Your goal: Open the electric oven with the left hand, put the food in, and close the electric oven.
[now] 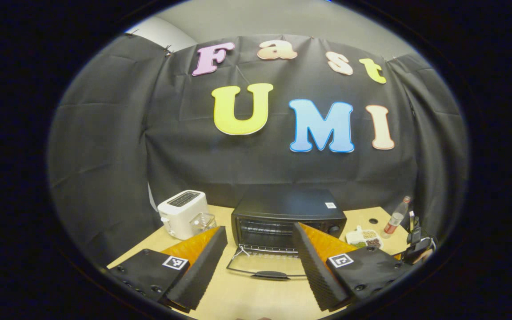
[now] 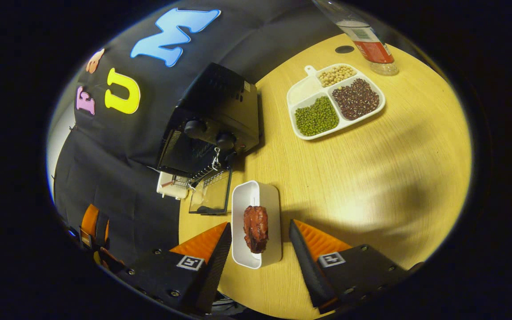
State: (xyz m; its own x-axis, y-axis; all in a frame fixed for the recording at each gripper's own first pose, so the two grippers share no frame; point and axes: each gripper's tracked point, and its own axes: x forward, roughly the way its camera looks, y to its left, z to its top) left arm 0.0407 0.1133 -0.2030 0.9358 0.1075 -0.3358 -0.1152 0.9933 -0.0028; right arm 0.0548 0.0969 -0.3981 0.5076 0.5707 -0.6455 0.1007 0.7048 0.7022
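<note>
Wood-grain table [image 1: 247,298] runs under my left gripper [image 1: 260,262] in the left gripper view; its fingers are spread wide and hold nothing. Between them I see the black oven [image 1: 288,220] straight ahead, its glass door [image 1: 267,266] dropped flat onto the table, handle toward me. A white toaster [image 1: 183,213] stands just left of the oven, and a divided tray [image 1: 365,238] and a bottle [image 1: 396,218] sit to its right.

In the right gripper view my right gripper [image 2: 260,255] is also spread, its fingers on either side of a white dish [image 2: 256,224] without touching it. A reddish-brown piece of food [image 2: 256,229] lies in the dish, on a skewer. The dish sits just beside the open oven door [image 2: 211,195]. Farther off, the tray [image 2: 336,100] holds green, dark and pale beans, beside the bottle [image 2: 369,42].
</note>
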